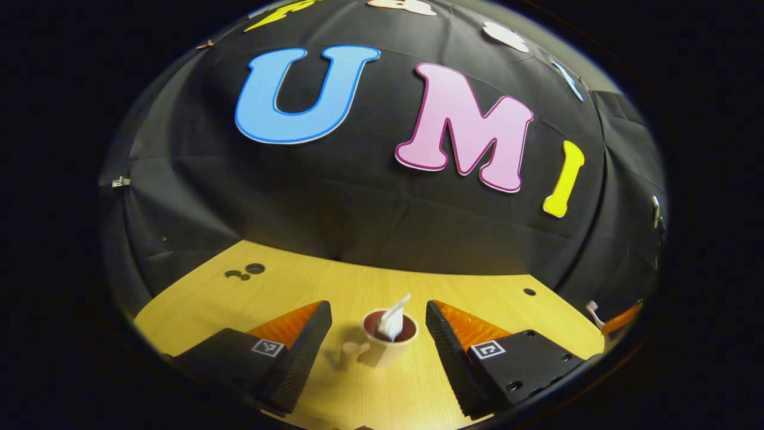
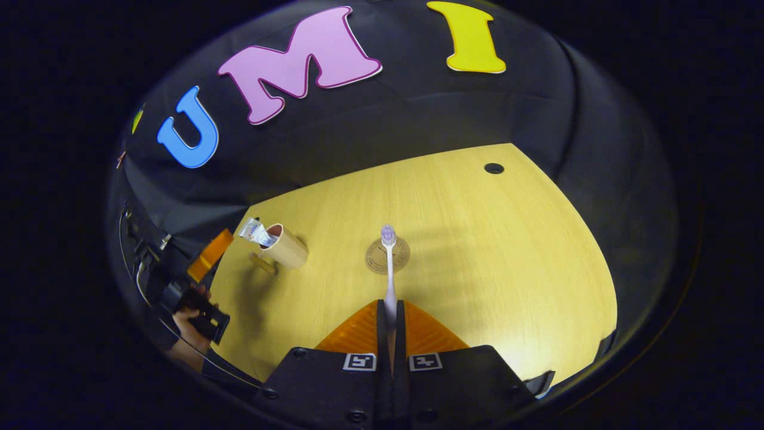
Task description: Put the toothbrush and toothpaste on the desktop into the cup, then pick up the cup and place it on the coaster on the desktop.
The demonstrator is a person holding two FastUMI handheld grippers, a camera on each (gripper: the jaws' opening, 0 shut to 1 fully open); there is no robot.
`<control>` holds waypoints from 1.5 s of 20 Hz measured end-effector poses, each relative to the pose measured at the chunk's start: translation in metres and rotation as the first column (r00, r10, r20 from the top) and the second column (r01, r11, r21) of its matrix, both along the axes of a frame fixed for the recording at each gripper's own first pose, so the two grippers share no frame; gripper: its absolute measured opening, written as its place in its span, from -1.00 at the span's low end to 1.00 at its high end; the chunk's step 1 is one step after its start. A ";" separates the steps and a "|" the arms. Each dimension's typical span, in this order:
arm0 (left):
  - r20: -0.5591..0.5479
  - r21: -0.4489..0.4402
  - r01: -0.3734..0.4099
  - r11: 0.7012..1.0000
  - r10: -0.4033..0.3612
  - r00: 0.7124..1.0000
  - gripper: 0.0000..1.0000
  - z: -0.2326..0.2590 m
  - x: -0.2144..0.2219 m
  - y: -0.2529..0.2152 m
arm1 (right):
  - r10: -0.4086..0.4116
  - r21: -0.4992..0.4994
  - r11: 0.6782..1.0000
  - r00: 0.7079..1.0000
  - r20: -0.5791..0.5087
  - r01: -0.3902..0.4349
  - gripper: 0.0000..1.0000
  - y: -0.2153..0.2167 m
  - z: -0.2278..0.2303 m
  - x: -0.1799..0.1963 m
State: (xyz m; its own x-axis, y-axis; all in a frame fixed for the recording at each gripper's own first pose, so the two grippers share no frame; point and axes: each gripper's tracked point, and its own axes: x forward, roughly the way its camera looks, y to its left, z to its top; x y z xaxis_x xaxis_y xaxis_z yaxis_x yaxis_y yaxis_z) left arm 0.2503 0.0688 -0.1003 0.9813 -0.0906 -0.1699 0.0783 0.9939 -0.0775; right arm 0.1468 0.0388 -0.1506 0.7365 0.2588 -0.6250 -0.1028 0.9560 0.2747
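1. The right tool (image 2: 391,313) is clamped on the toothbrush (image 2: 389,263), held above the bench (image 2: 477,251); carry it left to the cup (image 2: 286,248) and drop it beside the toothpaste (image 2: 258,233).
2. The left tool (image 1: 376,334) stands apart around the cup; keep it clear.

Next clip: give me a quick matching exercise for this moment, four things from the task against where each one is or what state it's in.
Things:
1. toothpaste
2. toothbrush
3. coaster
4. left gripper

Places or states:
A. clamped in the right gripper, head pointing away from it
B. lying bare on the desktop, nothing standing on it
C. standing in the cup, top poking out
D. open, fingers either side of the cup without touching it

Pairs: 1-C, 2-A, 3-B, 4-D
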 end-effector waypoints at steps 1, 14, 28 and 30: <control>-0.024 0.000 -0.012 1.000 0.012 1.000 0.95 -0.006 -0.020 0.008 | 0.012 0.013 1.000 1.000 0.015 -0.012 -0.90 0.011 0.005 0.008; -0.189 -0.047 -0.155 0.987 0.144 0.971 0.96 -0.051 -0.146 0.059 | 0.163 0.099 0.976 0.955 0.250 -0.192 -0.90 0.154 0.051 0.096; -0.105 -0.176 -0.171 0.969 0.154 0.982 0.95 -0.052 -0.127 0.047 | 0.140 0.170 0.958 0.894 0.426 -0.231 -0.90 0.250 0.044 0.177; -0.109 -0.191 -0.193 0.962 0.175 0.979 0.95 -0.059 -0.129 0.057 | 0.135 0.164 0.956 0.865 0.483 -0.241 -0.90 0.257 0.043 0.185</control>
State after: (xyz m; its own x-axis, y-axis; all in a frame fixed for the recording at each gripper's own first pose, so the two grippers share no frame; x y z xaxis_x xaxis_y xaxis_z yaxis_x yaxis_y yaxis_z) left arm 0.1217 0.1260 -0.1593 0.9657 0.0487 -0.2550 -0.1206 0.9540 -0.2744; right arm 0.3321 0.2959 -0.1072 0.8495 0.5088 -0.1394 -0.4403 0.8294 0.3439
